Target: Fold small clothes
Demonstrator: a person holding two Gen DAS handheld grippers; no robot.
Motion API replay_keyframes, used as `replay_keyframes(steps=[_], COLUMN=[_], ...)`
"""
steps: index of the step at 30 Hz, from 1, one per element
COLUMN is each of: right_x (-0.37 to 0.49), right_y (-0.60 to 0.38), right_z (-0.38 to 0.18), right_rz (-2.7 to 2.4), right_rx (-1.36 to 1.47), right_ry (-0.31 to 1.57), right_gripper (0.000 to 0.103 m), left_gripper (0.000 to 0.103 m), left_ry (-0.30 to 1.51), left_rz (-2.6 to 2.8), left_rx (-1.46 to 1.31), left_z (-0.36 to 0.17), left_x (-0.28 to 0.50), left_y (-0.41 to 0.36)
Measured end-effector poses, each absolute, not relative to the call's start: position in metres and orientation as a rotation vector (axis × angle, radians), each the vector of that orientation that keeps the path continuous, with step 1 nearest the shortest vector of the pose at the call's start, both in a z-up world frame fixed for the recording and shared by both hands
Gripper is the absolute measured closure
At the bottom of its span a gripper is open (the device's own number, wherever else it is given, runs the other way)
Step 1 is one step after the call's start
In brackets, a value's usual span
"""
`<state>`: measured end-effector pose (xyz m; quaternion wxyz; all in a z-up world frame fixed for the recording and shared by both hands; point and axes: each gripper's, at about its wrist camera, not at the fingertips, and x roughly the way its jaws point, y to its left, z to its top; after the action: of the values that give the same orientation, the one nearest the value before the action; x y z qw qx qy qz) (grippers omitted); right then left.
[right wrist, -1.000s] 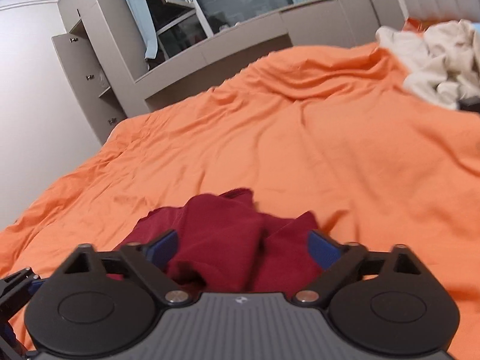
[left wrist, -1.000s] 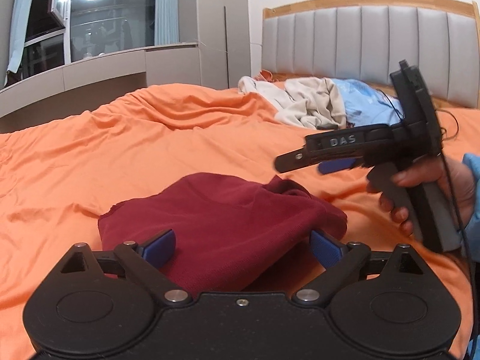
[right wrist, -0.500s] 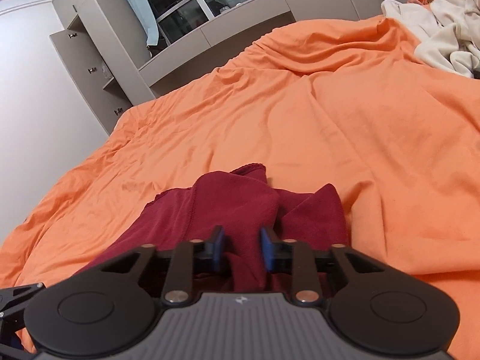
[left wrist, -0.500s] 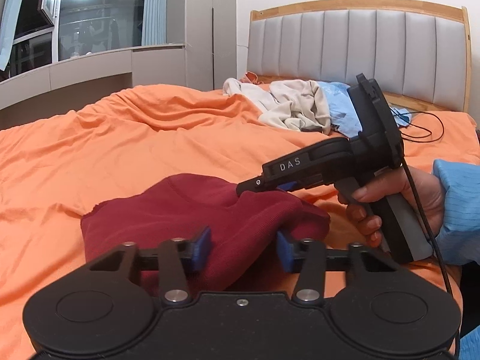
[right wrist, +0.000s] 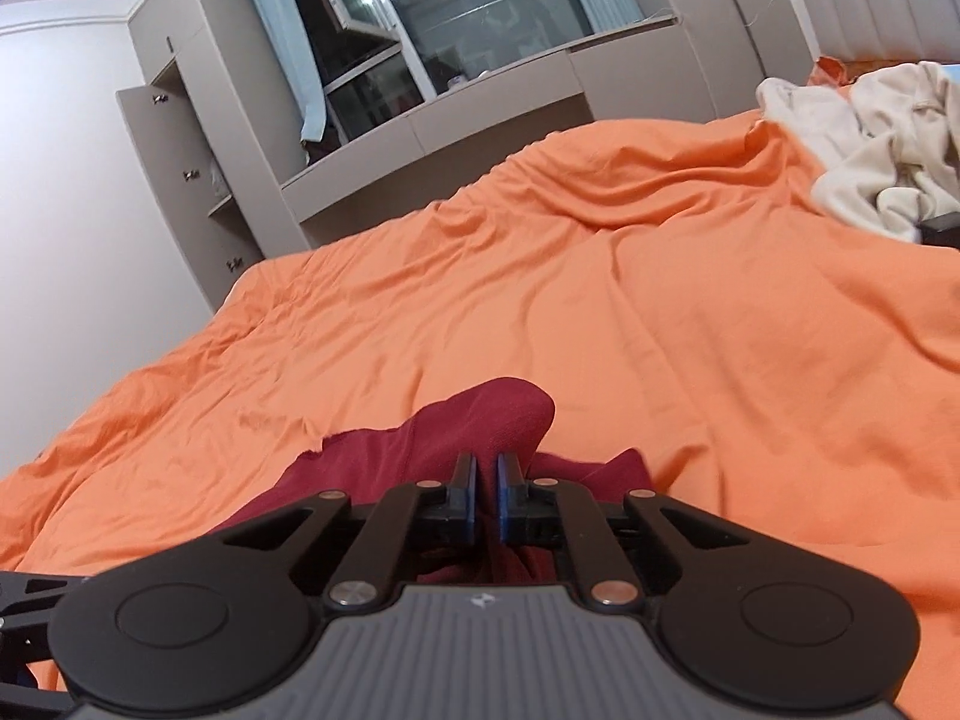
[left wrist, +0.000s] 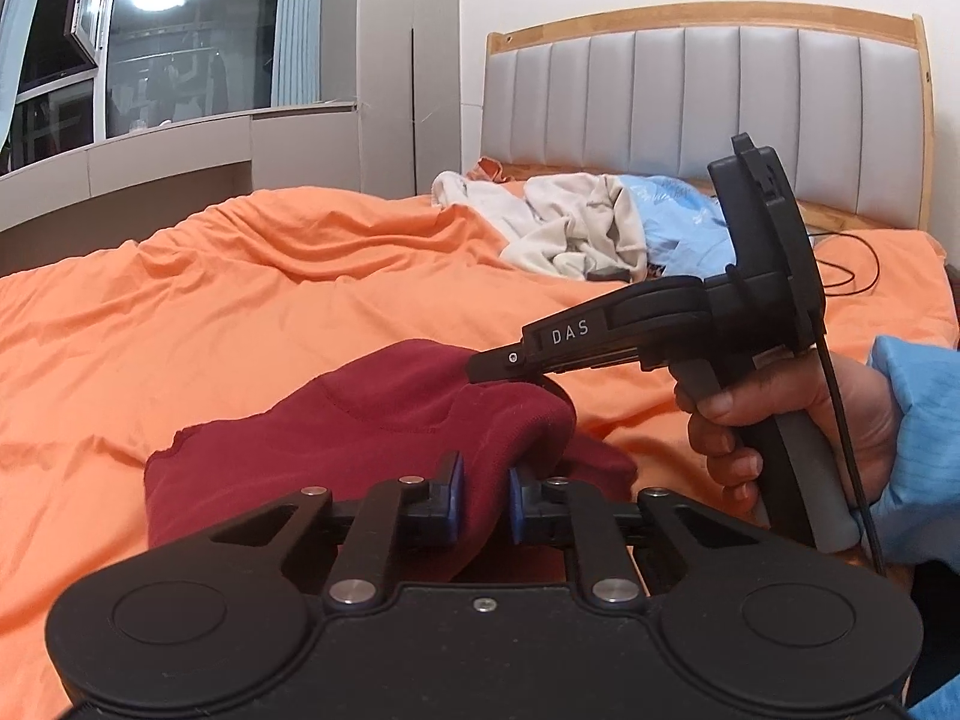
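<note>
Where the blue pads [left wrist: 451, 489] of the left tongs [left wrist: 480, 495] meet cloth: jaws just drawn in, now narrow, pinching a raised fold of the dark red garment [left wrist: 372, 426] near its close edge. Right tongs [right wrist: 486, 498] likewise just closed, nearly together, with a thin ridge of the same red garment [right wrist: 480, 420] clamped between the pads. Seen from the left wrist, right tongs [left wrist: 486, 366] reaching in from the right, tip down on the top of the red bundle, gripped by a hand [left wrist: 780, 420] with a light blue sleeve [left wrist: 918, 450] behind it; black cable [left wrist: 840, 420] running down past the handle. Garment bunched and partly lifted at both pinch points, remainder lying crumpled on the orange bedsheet [left wrist: 240, 312], toward the near side of the bed. Farther back, near the grey padded headboard [left wrist: 690, 108], a loose heap of cream clothes [left wrist: 570, 228] touching a pale blue item [left wrist: 678, 228]; small dark object at the heap's edge, possibly a device, too unclear to name. Beyond the bed, grey cabinets [right wrist: 198, 180] and a dark window [right wrist: 480, 18] reflecting a ceiling lamp.
</note>
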<state>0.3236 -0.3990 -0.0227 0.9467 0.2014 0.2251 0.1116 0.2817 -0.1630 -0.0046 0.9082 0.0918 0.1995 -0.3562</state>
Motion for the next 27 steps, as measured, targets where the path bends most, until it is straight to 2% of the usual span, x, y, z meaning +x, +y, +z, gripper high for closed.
replay_keyframes(steps=[5, 6, 10, 14, 16, 20, 22, 24, 27], right_x=[0.314, 0.313, 0.314, 0.321, 0.325, 0.332, 0.335, 0.335, 0.328], right_y=[-0.413, -0.416, -0.425, -0.427, -0.427, -0.428, -0.428, -0.429, -0.428], right_z=[-0.021, -0.021, -0.026, -0.037, -0.041, -0.051, -0.056, -0.058, -0.051], right_rz=[0.176, 0.164, 0.157, 0.173, 0.173, 0.199, 0.204, 0.218, 0.219], right_rx=[0.424, 0.426, 0.446, 0.488, 0.507, 0.571, 0.592, 0.608, 0.588], right_ry=[0.444, 0.443, 0.475, 0.534, 0.552, 0.596, 0.617, 0.614, 0.574], right_gripper=[0.099, 0.102, 0.102, 0.093, 0.077, 0.075, 0.078, 0.092, 0.097], left_gripper=[0.087, 0.087, 0.087, 0.087, 0.087, 0.087, 0.087, 0.087, 0.087], left_ry=[0.408, 0.410, 0.425, 0.435, 0.437, 0.444, 0.446, 0.447, 0.445], left_rz=[-0.765, -0.772, -0.789, -0.794, -0.795, -0.797, -0.798, -0.798, -0.798], left_rx=[0.190, 0.193, 0.212, 0.229, 0.229, 0.229, 0.232, 0.234, 0.235], left_z=[-0.003, -0.004, -0.009, -0.014, -0.014, -0.015, -0.015, -0.015, -0.015], left_x=[0.282, 0.281, 0.282, 0.281, 0.281, 0.282, 0.283, 0.283, 0.283], left_y=[-0.176, -0.179, -0.189, -0.193, -0.194, -0.194, -0.194, -0.195, -0.195])
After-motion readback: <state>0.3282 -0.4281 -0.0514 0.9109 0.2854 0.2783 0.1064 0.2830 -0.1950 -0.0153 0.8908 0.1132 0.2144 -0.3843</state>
